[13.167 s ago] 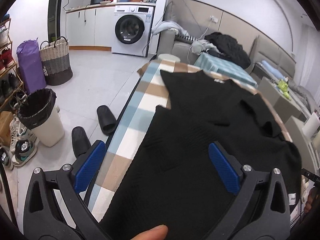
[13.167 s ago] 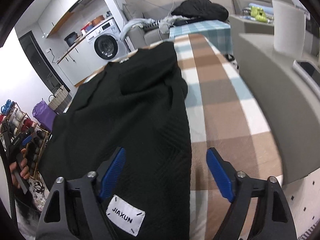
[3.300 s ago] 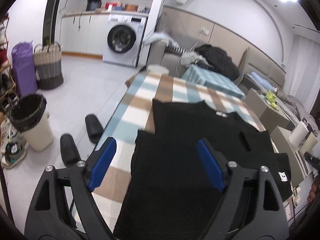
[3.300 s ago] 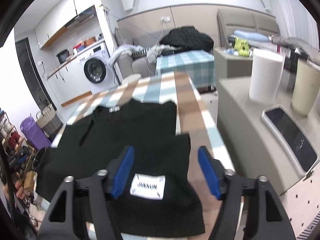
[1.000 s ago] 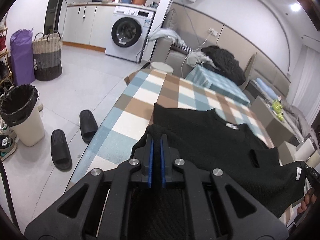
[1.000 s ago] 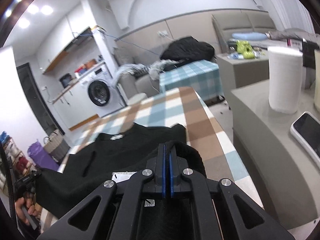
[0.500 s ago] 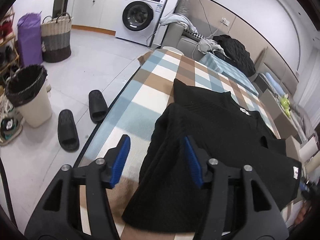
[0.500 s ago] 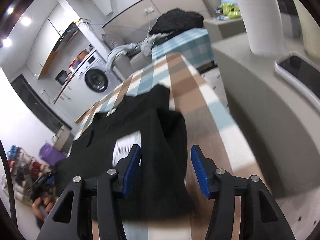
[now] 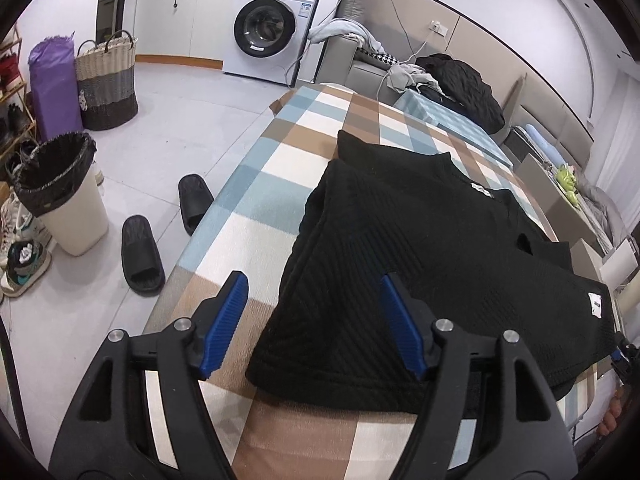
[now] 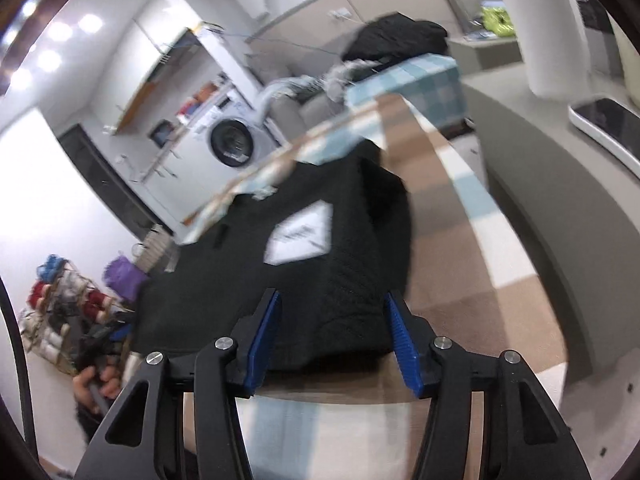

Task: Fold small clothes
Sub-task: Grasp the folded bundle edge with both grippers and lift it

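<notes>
A black knit garment (image 9: 420,240) lies folded over itself on the checked tablecloth (image 9: 256,208). Its white label (image 9: 596,304) faces up near the right edge. My left gripper (image 9: 316,320) hovers over the garment's near left corner. Its jaws are opening, and the cloth lies below them untouched by the blue pads (image 9: 224,320). The right wrist view is blurred. There my right gripper (image 10: 332,324) stands open over the near right corner of the garment (image 10: 340,280), just short of the white label (image 10: 300,236), and holds nothing.
Left of the table on the floor are two black slippers (image 9: 140,252), a lined bin (image 9: 64,192) and a woven basket (image 9: 106,80). A grey cabinet (image 10: 540,208) with a flat device (image 10: 608,124) and a paper roll (image 10: 548,36) borders the table's right side.
Both grippers were shut on the lifted garment edge a second ago. They have let it go, opened and sunk lower, and the folded layer now rests on the garment.
</notes>
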Tool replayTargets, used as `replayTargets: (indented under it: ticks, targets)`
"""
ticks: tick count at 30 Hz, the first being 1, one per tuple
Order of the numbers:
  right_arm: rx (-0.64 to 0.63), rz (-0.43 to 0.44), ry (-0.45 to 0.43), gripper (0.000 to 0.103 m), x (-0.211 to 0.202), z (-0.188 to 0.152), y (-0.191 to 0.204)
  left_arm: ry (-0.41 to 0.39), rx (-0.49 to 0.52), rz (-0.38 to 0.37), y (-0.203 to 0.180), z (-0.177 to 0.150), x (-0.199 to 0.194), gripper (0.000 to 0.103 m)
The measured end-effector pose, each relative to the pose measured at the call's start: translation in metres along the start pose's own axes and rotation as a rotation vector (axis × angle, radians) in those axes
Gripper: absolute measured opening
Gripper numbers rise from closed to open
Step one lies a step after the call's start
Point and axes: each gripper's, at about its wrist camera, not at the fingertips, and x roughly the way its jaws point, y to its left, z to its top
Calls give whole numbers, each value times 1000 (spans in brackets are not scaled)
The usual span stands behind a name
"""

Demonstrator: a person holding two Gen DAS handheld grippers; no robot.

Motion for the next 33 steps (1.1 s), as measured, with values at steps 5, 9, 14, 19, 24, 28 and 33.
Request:
replayTargets:
  ticks: [5, 9, 14, 19, 24, 28, 33]
  targets:
    - [27, 136, -3, 55, 6, 0, 7, 9, -18, -2, 6, -4, -3, 66]
    - [46, 24, 6, 55, 15, -2, 3, 9, -22, 3, 9, -9, -7, 66]
    - [28, -100, -4, 55, 16, -7, -6, 15, -24, 7, 10, -11, -7, 66]
    - [-27, -104, -11, 13, 19, -10, 2, 26, -19, -8, 8, -13, -7, 66]
    - [-112, 61, -141, 8, -5, -6, 30, 53, -17, -25, 7, -17, -2, 66]
    - [-99, 39, -109, 8, 4, -6, 28, 89, -45, -34, 11, -18, 8, 66]
    - [-77, 24, -83, 8, 10, -8, 22, 68, -63, -61, 14, -19, 8, 56]
